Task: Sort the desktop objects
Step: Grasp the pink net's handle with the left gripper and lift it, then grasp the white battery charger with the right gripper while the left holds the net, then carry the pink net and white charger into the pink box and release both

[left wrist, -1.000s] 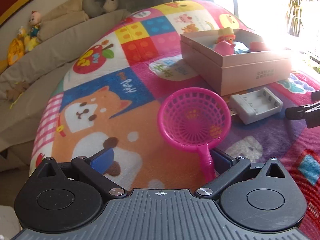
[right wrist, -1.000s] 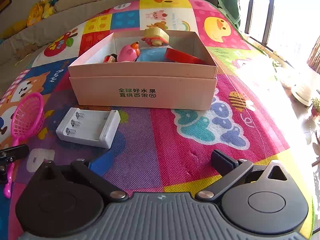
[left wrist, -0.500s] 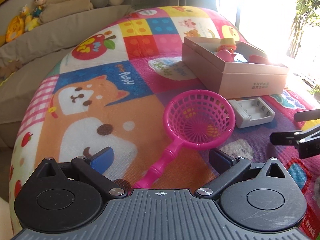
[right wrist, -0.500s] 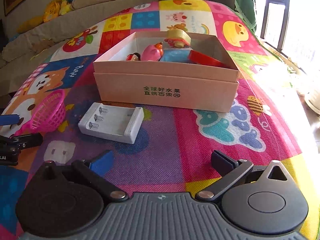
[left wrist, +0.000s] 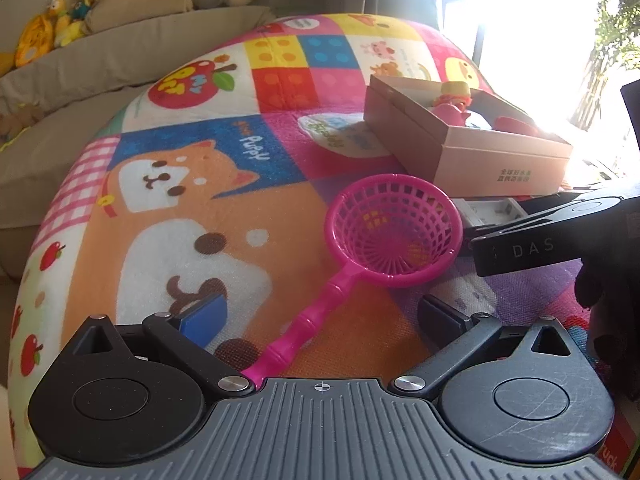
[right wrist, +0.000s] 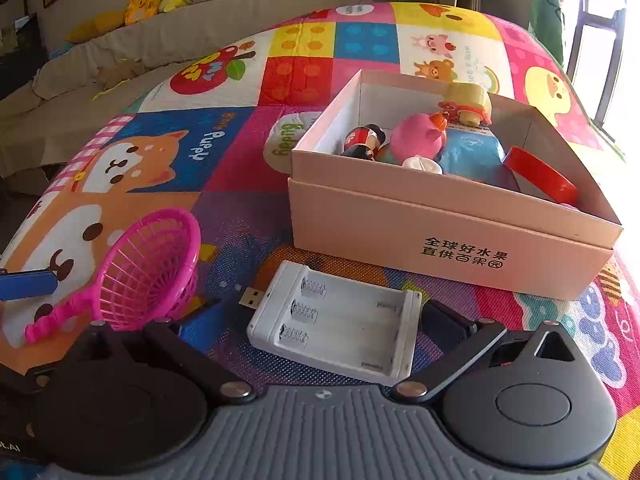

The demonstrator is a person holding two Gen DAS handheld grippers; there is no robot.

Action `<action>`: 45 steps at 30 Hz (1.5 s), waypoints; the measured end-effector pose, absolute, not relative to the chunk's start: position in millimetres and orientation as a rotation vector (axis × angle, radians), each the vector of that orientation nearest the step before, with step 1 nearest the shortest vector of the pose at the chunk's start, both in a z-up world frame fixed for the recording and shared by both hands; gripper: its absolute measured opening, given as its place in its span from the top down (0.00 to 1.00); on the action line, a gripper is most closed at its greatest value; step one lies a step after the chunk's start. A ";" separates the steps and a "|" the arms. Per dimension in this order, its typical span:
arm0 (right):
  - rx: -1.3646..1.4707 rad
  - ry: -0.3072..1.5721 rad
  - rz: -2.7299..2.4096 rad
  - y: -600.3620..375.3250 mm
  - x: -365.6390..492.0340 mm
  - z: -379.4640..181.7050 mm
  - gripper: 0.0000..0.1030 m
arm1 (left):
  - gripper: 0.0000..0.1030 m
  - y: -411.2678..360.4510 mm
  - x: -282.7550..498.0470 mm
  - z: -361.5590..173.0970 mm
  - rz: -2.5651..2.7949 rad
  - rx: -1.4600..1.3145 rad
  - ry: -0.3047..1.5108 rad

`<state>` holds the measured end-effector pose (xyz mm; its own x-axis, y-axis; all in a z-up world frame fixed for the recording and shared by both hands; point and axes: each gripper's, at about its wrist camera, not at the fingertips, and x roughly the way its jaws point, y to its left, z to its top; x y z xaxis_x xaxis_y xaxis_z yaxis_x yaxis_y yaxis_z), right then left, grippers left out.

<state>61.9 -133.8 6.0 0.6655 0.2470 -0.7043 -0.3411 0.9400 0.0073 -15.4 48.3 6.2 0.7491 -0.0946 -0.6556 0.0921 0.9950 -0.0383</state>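
Between the right gripper's wide jaws, the battery case

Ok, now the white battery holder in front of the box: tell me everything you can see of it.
The battery holder is a white plastic tray, open side up, with three empty slots, coil springs at one end and a USB plug sticking out of that end. It lies flat on the colourful mat, just in front of the pink cardboard box and apart from it. The right gripper's open fingers straddle it without visibly pressing it.
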 end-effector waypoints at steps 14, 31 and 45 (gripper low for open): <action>-0.036 0.763 0.185 -222.0 27.2 6.9 0.04 | 0.00 15.3 -28.0 10.6 -0.317 0.035 0.734; -0.394 0.581 0.376 -185.8 22.3 13.8 0.00 | 0.03 16.3 30.3 14.0 -0.149 0.054 0.730; -0.097 0.784 0.446 -217.2 50.8 36.4 0.15 | 0.17 18.1 6.7 35.2 -0.206 0.044 0.694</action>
<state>50.8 -217.2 36.4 0.6202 0.3518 -0.7011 -0.4229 0.9027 0.0788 6.7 18.1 35.2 0.7490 -0.1739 -0.6393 0.2029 0.9788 -0.0285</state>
